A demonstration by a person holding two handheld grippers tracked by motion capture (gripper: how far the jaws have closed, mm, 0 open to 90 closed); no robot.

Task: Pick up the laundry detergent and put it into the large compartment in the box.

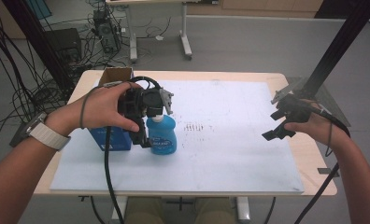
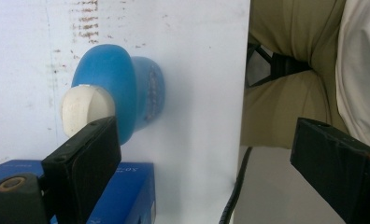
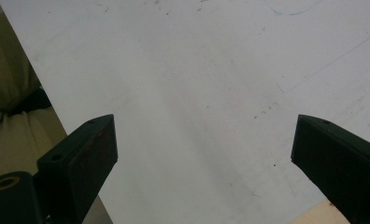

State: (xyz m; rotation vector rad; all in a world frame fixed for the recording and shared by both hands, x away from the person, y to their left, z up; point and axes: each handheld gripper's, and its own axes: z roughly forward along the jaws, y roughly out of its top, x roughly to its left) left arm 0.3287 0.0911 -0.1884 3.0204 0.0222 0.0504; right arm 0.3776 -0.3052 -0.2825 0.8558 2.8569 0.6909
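Overhead, left gripper (jaws wide) above blue bottle.

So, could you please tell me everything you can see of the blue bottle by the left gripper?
The blue bottle is squat, rounded and looks like translucent plastic, with a white cap and a printed label on its front. It stands upright on the white mat, beside the blue box. The left gripper hangs open above it, one jaw beside the cap.

blue bottle: smooth plastic, matt white cap | blue box: glossy card | bench: pale wood, scuffed white sheet | left claw: matt black plastic
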